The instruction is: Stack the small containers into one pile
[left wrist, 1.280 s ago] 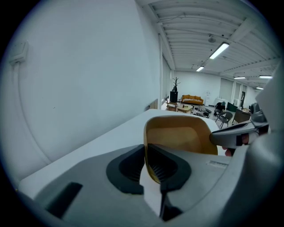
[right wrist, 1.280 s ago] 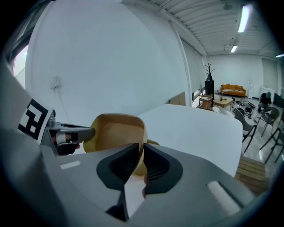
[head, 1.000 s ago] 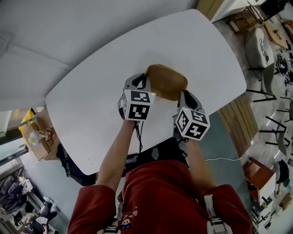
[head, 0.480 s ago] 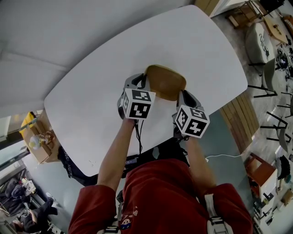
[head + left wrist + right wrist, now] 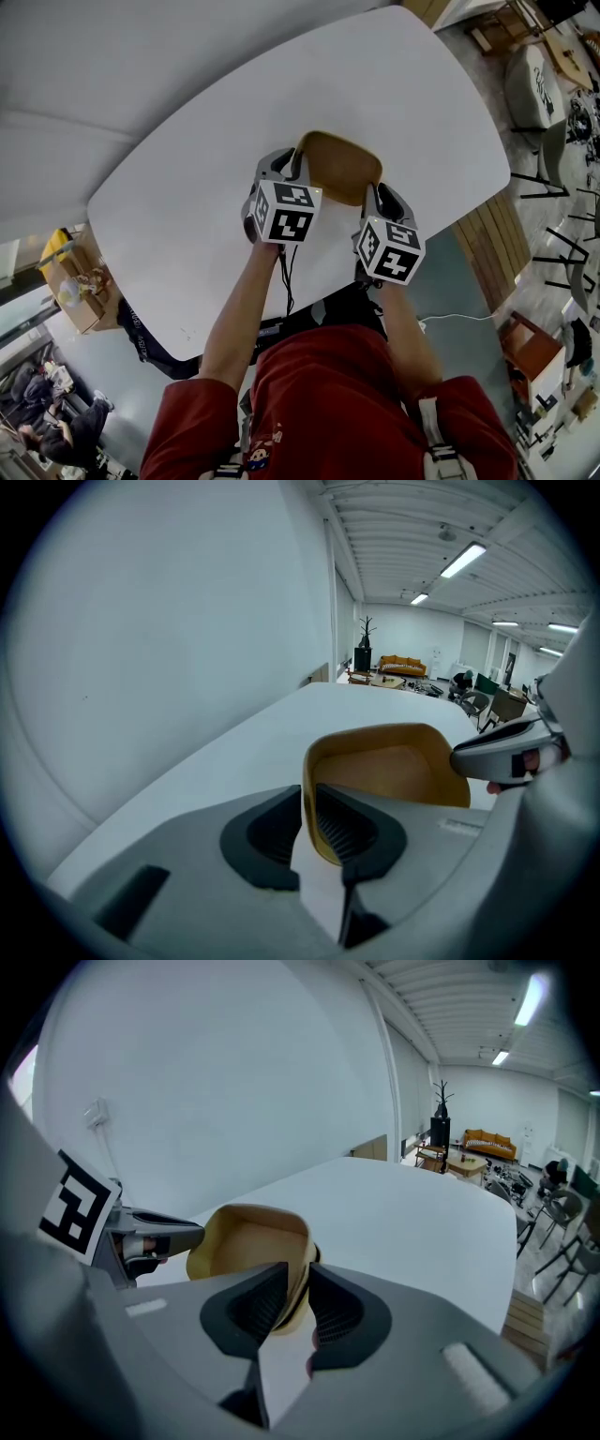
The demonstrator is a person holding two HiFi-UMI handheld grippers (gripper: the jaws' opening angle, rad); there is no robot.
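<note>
A tan container [image 5: 342,167] rests on the white table [image 5: 187,187], open side up. In the right gripper view its rim [image 5: 248,1241] looks doubled, like nested containers. My left gripper [image 5: 298,169] is at its near left corner and my right gripper [image 5: 375,192] at its near right corner. Both sets of jaws have just been opening. In the left gripper view the container's wall [image 5: 394,771] still stands between the pads of the left gripper [image 5: 309,808], loosely. The rim likewise sits in the gap of the right gripper [image 5: 298,1302], no longer squeezed.
The table's near edge runs just under my hands, and its right edge is close to the right gripper. Chairs [image 5: 548,103] and a wooden bench [image 5: 487,244] stand to the right of the table. A cardboard box [image 5: 75,281] sits on the floor at the left.
The container has settled lower and flatter, so its hollow shows more from above. Both grippers stayed at its near corners, the left one sinking a little.
</note>
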